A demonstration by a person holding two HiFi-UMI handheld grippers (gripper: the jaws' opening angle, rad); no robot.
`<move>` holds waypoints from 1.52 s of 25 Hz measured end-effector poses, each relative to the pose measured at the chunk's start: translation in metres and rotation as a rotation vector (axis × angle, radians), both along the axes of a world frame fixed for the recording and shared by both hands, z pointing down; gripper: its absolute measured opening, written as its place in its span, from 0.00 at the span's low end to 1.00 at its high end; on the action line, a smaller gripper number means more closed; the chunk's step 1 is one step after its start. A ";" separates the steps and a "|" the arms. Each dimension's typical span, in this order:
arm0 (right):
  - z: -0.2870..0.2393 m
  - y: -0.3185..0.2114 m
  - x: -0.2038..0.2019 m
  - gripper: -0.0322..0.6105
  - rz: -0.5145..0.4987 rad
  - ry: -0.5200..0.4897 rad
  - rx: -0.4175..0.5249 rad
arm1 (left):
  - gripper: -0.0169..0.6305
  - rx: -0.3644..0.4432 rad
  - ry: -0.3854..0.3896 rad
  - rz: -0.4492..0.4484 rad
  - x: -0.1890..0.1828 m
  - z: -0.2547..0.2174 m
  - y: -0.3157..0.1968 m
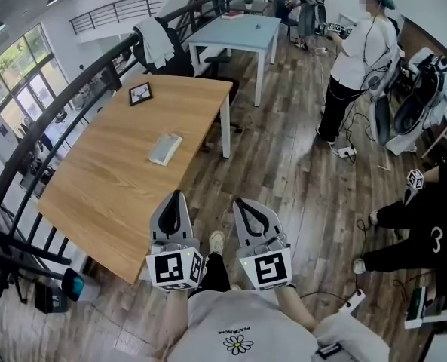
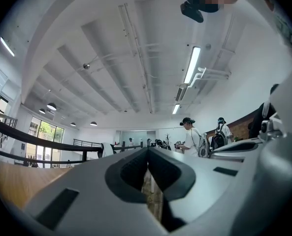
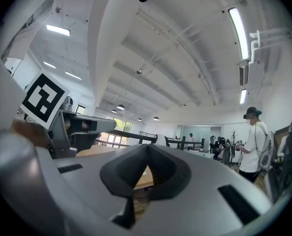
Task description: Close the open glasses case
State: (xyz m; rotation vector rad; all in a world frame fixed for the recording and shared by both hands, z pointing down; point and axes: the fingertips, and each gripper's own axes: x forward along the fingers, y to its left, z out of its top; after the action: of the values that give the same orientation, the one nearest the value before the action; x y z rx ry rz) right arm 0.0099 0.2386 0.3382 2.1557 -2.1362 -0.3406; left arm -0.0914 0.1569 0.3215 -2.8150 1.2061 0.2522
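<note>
A pale grey glasses case (image 1: 164,148) lies flat on the wooden table (image 1: 110,187), near its middle; from here I cannot tell how its lid stands. Both grippers hang side by side off the table's near right edge, well short of the case. In the head view my left gripper (image 1: 176,196) is shut and so is my right gripper (image 1: 243,204), each with nothing in it. In the left gripper view the left gripper (image 2: 147,149) has its jaws meeting at the tip. In the right gripper view the right gripper (image 3: 147,146) looks the same. The case shows in neither gripper view.
A small black-framed tablet (image 1: 140,93) lies at the table's far end. A dark railing (image 1: 50,119) runs along the left. Behind stand a light blue table (image 1: 234,32) and a chair draped in white cloth (image 1: 157,42). One person stands (image 1: 359,59) at the right; another sits (image 1: 423,232) on the floor.
</note>
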 end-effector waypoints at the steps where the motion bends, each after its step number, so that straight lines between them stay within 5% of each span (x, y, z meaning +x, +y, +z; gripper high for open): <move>1: -0.001 -0.002 0.003 0.06 0.002 0.004 0.001 | 0.05 0.005 0.004 -0.001 0.001 -0.002 -0.002; 11: -0.016 -0.057 0.016 0.06 -0.027 0.129 0.029 | 0.05 0.072 0.049 0.029 0.030 -0.018 -0.060; 16: -0.003 -0.105 0.036 0.06 -0.027 0.106 0.014 | 0.05 0.065 0.025 0.045 0.053 -0.003 -0.098; 26: -0.035 -0.262 0.083 0.06 -0.056 0.147 -0.006 | 0.05 0.092 0.019 0.005 0.092 -0.016 -0.246; 38: -0.060 -0.436 0.069 0.06 -0.189 0.090 0.035 | 0.05 0.124 0.017 -0.075 0.095 -0.047 -0.397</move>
State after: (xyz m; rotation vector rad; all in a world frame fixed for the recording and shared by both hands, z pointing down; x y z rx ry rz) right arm 0.0787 -0.1979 0.2781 1.9197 -2.3037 -0.4831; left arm 0.0037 -0.2400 0.2746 -2.6617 1.2501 0.3354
